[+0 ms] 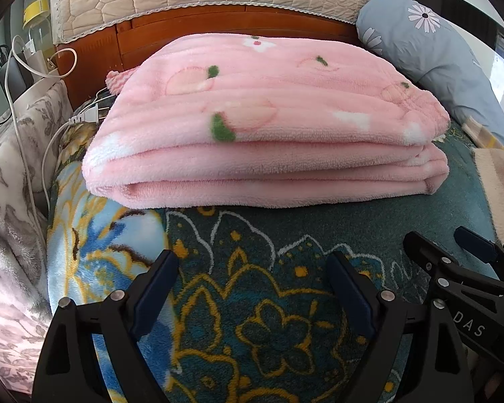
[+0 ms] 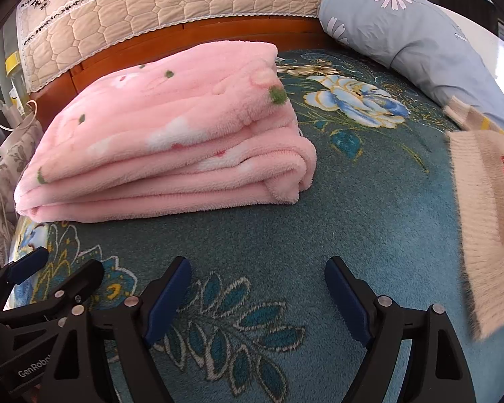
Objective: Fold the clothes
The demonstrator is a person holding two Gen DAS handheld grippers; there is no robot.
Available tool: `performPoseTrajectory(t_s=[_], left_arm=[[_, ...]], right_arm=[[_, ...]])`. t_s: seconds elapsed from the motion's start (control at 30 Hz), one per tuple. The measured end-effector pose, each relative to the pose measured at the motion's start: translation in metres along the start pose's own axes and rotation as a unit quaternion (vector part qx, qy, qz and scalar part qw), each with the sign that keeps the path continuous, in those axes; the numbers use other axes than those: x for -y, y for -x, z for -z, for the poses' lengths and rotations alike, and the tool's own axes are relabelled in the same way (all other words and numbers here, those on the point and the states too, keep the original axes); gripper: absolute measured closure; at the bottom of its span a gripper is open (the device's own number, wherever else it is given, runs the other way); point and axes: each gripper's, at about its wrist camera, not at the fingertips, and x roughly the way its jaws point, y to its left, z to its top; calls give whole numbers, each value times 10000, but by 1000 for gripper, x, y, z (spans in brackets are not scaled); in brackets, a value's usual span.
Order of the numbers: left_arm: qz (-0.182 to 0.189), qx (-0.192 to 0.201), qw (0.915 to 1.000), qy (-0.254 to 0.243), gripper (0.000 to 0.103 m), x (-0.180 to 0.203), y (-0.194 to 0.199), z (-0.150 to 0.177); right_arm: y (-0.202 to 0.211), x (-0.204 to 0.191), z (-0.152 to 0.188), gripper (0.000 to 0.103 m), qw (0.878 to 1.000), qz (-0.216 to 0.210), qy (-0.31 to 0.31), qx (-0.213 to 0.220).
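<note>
pink fleece garment (image 1: 265, 117): lies folded in a thick, layered rectangle on the bed cover (image 1: 369, 221), close to the wooden headboard (image 1: 94, 53); peach and flower print faces up.
left hand-held gripper (image 1: 253, 294): jaws apart, nothing between them, hovering low over the bed cover, short of the folded stack's near edge.
right hand-held gripper (image 2: 257, 297): jaws also apart and empty, just beside the left one, over bare bed cover.
cream knit garment (image 2: 487, 221): lies at the right edge of the bed, with red lettering; looks unfolded, though only part of it shows.
grey daisy pillow (image 2: 410, 30): behind the knit garment, near the headboard.
step in hand: the pink piece looks finished; both tools seem to be between garments.
next move: probably reaching right for the knit garment, pulling it to the open middle of the bed and spreading it flat before the first fold.
caution: keep clear of the pink stack so the layers do not slide.
</note>
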Motion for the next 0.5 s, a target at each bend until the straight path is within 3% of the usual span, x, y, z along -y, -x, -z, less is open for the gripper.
performPoseTrajectory(t_s=[0.5], left_arm=[[-8, -1, 10000, -4, 13, 0, 0, -1]], right_arm=[[0, 1, 0, 17, 10000, -8, -7, -8]])
